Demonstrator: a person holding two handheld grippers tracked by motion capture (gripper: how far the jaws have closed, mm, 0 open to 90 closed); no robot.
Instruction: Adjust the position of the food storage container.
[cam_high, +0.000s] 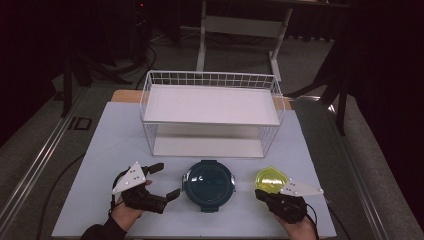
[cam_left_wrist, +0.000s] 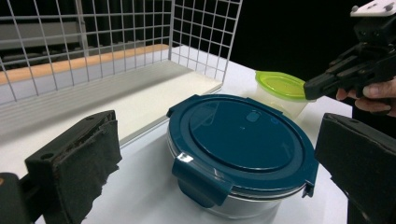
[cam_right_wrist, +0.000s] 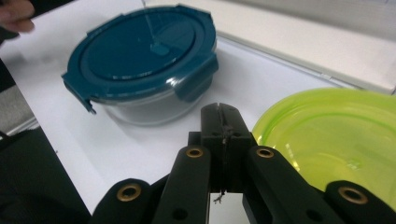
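Left hand-held gripper (cam_high: 160, 181) sits at the worktop's (cam_high: 110, 150) near-left, roughly 9 o'clock of the blue-lidded round container (cam_high: 208, 184). Its jaws stand wide apart, released, with nothing between the pads. In the left gripper view the two padded fingers (cam_left_wrist: 79, 158) frame the container from either side without touching it; the container sits ahead of them on the white surface.

Right hand-held gripper (cam_high: 262, 194) is at the near-right, at about 3 o'clock of the blue-lidded container. Its jaws are clenched fully together, pads meeting, with nothing held. In the right gripper view the closed tips lie just beside the rim of the green-lidded tub (cam_right_wrist: 336, 135), at its 9 o'clock edge; whether they touch the tub I cannot tell.

The blue-lidded round container sits at the centre of the near edge of the worktop, glass body, lid on, clip tabs down. The green-lidded tub (cam_high: 270, 179) stands at its 3 o'clock, near but apart from it.

The white wire rack (cam_high: 210, 112), with two shelves, is at 12 o'clock of both containers, further back on the worktop.
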